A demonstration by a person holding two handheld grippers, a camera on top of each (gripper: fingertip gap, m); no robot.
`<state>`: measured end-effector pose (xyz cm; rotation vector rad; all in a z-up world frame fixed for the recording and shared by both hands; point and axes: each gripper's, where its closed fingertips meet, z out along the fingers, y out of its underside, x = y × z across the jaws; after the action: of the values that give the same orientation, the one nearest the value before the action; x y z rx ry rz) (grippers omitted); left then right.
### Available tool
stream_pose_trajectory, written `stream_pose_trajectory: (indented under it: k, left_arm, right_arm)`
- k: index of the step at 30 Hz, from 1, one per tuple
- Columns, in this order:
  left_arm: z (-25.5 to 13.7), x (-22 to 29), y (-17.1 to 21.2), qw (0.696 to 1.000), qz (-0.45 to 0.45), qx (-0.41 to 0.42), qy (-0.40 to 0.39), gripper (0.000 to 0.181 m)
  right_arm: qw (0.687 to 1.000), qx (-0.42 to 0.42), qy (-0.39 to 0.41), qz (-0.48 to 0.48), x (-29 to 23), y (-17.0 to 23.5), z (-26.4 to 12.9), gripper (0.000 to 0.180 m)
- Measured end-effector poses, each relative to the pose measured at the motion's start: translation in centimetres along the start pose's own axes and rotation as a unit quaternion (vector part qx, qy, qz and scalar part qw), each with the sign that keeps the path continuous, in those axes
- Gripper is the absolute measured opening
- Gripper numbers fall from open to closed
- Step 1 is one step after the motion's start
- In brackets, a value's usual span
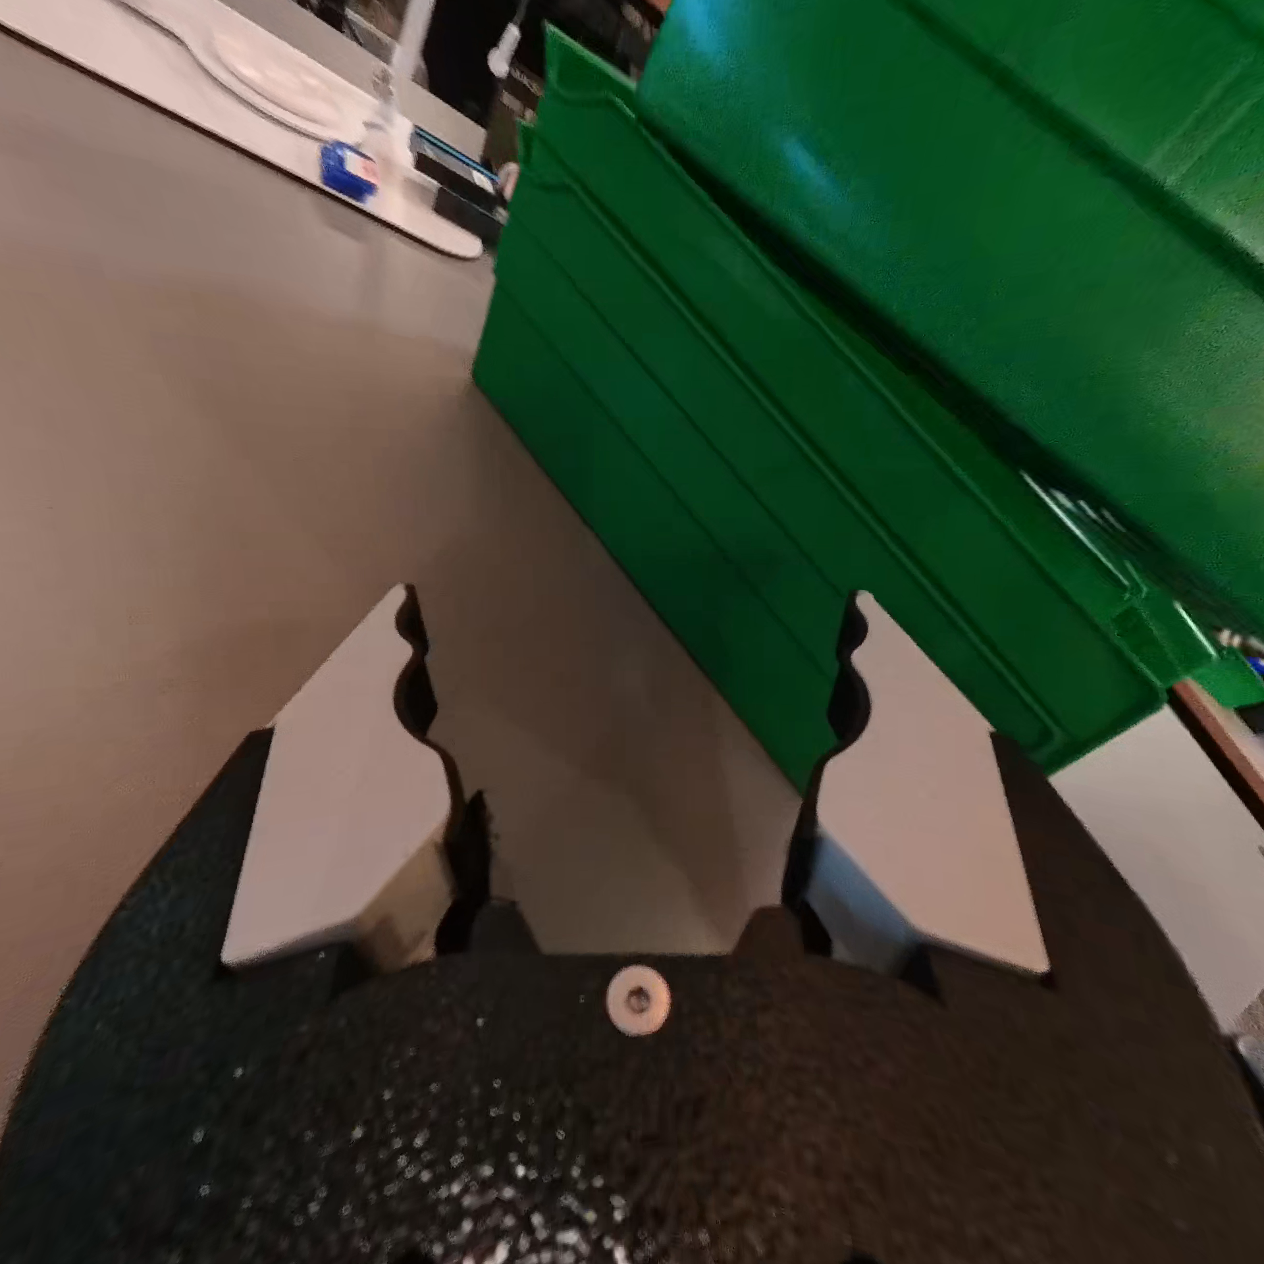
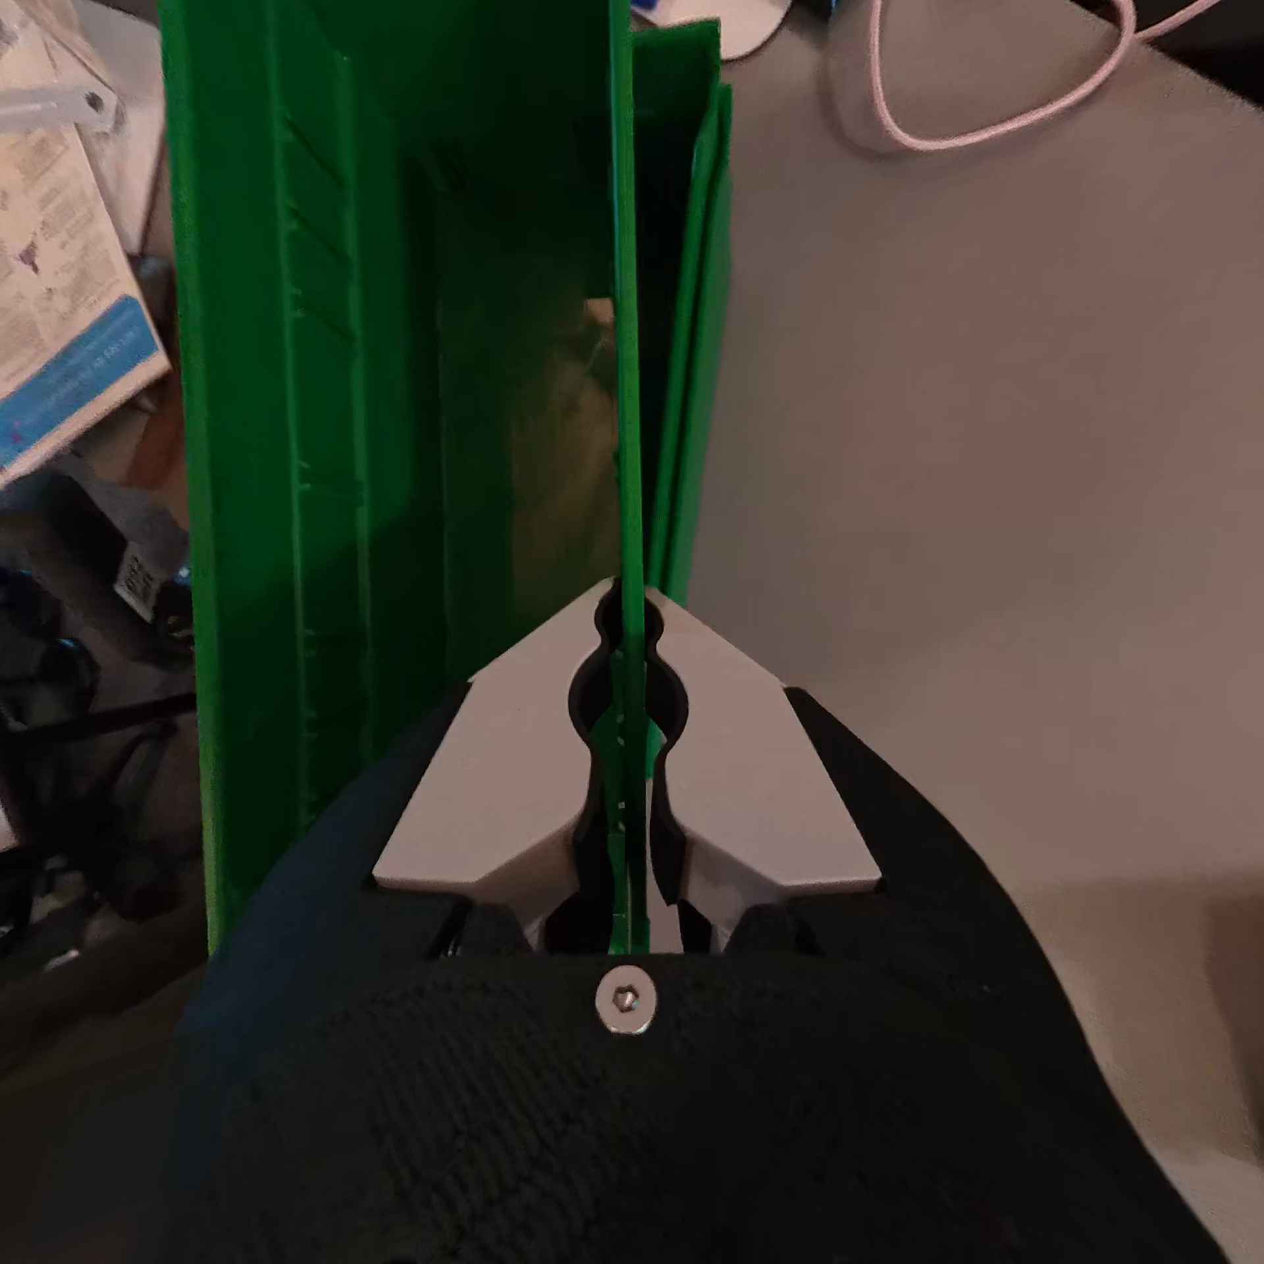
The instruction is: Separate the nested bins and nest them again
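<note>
Two green plastic bins. In the left wrist view the lower bin [image 1: 718, 424] stands on the grey table, and the upper bin [image 1: 992, 171] hangs tilted above it, partly lifted out. My left gripper [image 1: 633, 595] is open and empty, just left of the lower bin's side wall. In the right wrist view my right gripper [image 2: 633, 588] is shut on the thin side wall [image 2: 626, 342] of the upper bin [image 2: 410, 342]. The lower bin's rim [image 2: 698, 308] shows just to the right of that wall.
The grey table [image 1: 239, 444] stretches left of the bins. A white board [image 1: 205, 89] with a blue item [image 1: 345, 167] and black boxes [image 1: 458, 181] lies at the far side. In the right wrist view, a pink cable [image 2: 992, 130] lies far right, and printed papers [image 2: 55, 273] and dark gear [image 2: 82, 615] sit left.
</note>
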<state>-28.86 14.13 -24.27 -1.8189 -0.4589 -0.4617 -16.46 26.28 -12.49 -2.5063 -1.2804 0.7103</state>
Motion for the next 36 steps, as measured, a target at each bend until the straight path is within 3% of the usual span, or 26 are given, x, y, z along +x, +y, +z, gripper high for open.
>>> stream_pose_trajectory:
  k: [9,14,32,36]
  left_arm:
    - [0.1,0.1,-0.1,1.000,-0.013,0.006,0.010,0.117]
    - [0.7,1.5,0.1,0.999,-0.021,0.003,0.037,0.118]
    - [1.4,2.4,0.8,0.999,-0.012,-0.010,0.043,0.118]
    - [1.6,2.7,1.1,0.999,-0.012,-0.013,0.048,0.119]
  right_arm:
    - [0.998,0.029,0.049,0.023,-0.5,-1.6,1.6,0.001]
    - [0.996,-0.004,0.085,0.014,0.1,-0.6,2.2,0.001]
    - [0.991,0.097,0.077,0.047,1.0,-0.7,6.4,0.004]
    - [0.991,0.133,0.030,0.003,-1.0,-1.5,4.7,0.045]
